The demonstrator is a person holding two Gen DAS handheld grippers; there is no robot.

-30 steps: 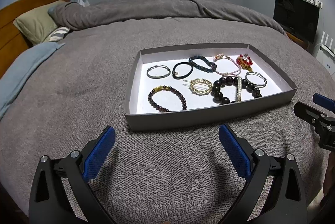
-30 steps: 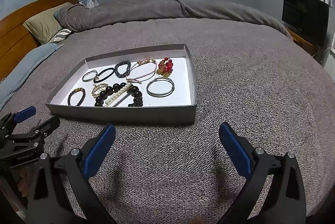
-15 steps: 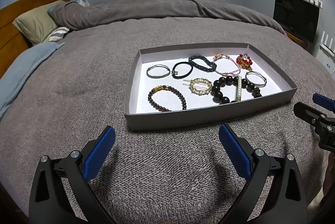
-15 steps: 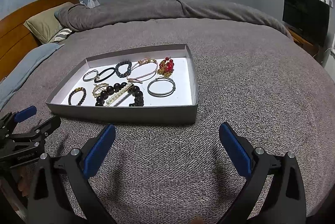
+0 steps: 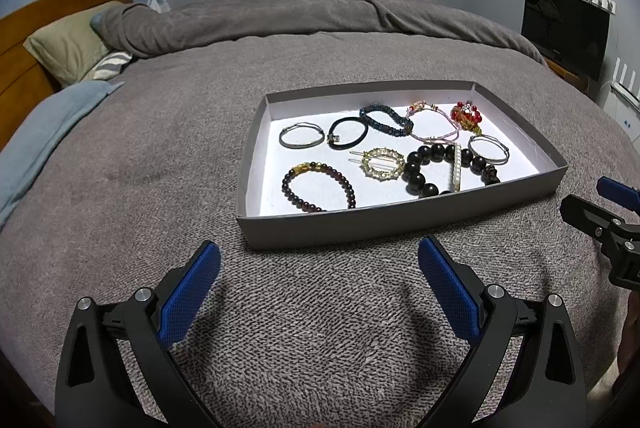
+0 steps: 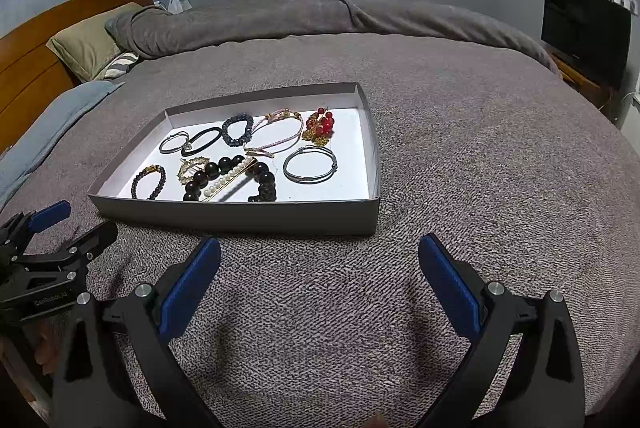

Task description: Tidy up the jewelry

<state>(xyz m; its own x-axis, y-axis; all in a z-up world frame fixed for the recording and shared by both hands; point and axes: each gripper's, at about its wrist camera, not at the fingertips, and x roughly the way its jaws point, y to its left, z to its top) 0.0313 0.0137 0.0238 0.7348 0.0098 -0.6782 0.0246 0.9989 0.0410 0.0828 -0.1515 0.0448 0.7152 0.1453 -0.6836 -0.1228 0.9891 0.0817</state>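
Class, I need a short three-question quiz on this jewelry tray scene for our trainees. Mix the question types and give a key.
1. True or false: the left gripper is shut on a bracelet.
2. Multiple choice: the pearl hair clip lies A) across the large black bead bracelet, B) outside the tray on the blanket, C) inside the black hair tie.
3. Fill in: the red bead ornament sits near the tray's ____ corner on the right gripper side.

Key: 1 false, both grippers are open and hold nothing. 2 A. 3 far.
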